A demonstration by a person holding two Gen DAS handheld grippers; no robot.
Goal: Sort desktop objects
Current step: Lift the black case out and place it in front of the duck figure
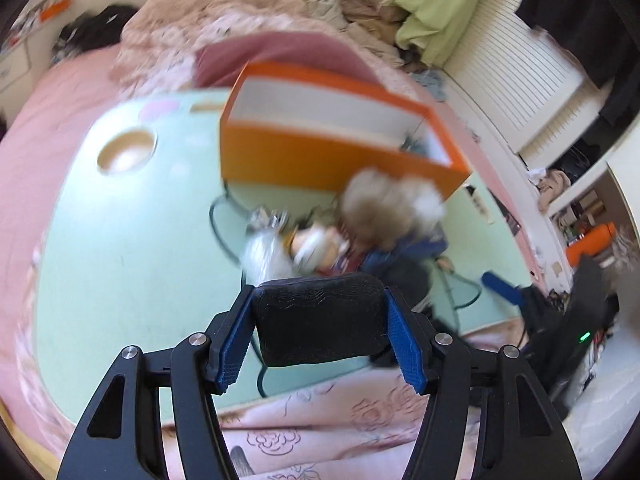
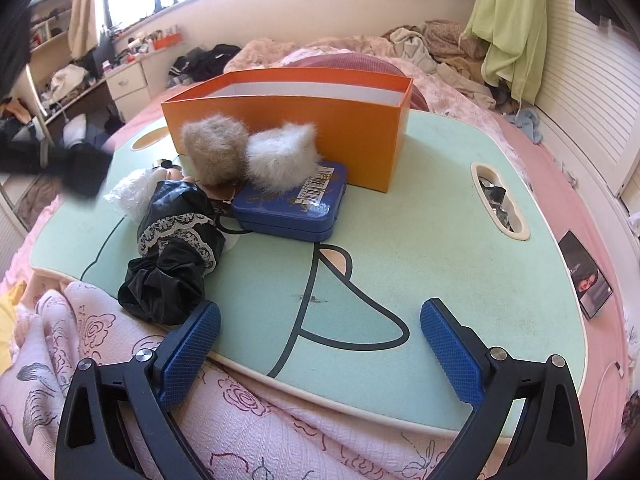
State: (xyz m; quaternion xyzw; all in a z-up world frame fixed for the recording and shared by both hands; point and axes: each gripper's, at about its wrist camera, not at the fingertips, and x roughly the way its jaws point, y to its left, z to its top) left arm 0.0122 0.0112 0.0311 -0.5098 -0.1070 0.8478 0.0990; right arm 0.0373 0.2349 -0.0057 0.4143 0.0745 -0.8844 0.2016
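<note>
The left hand-held gripper (image 1: 320,320) is clamped on a black pouch (image 1: 320,318), its blue pads pressed against the pouch's two short sides. In the blurred left wrist view the pouch hangs above the near part of the mint-green tabletop (image 1: 120,240), with the pile of desktop things just beyond it at 12 o'clock and the orange box (image 1: 320,160) farther off in the same direction. In the right wrist view the same pouch appears as a dark blur (image 2: 76,172) at about 9 o'clock, above the tabletop's left edge.

The right hand-held gripper (image 2: 320,344) has its fingers spread wide and holds nothing. It hovers over the near edge of the tabletop (image 2: 440,240), where the pink floral blanket (image 2: 240,420) meets it. From this gripper the black lace-trimmed bundle (image 2: 176,256) lies at 10 o'clock, near the left finger. The blue tin (image 2: 292,204) lies flat at about 12 o'clock, farther in. Two fur pom-poms rest against the front wall of the orange box (image 2: 360,132): the tan one (image 2: 214,152) left of the white one (image 2: 280,160), touching each other, the white one resting on the tin's lid. A crinkled clear plastic wrapper (image 2: 132,192) lies at the bundle's far left. The box stands open at 12 o'clock, at the far side of the tabletop. A slot in the tabletop at 2 o'clock holds crumpled foil scraps (image 2: 496,200).
</note>
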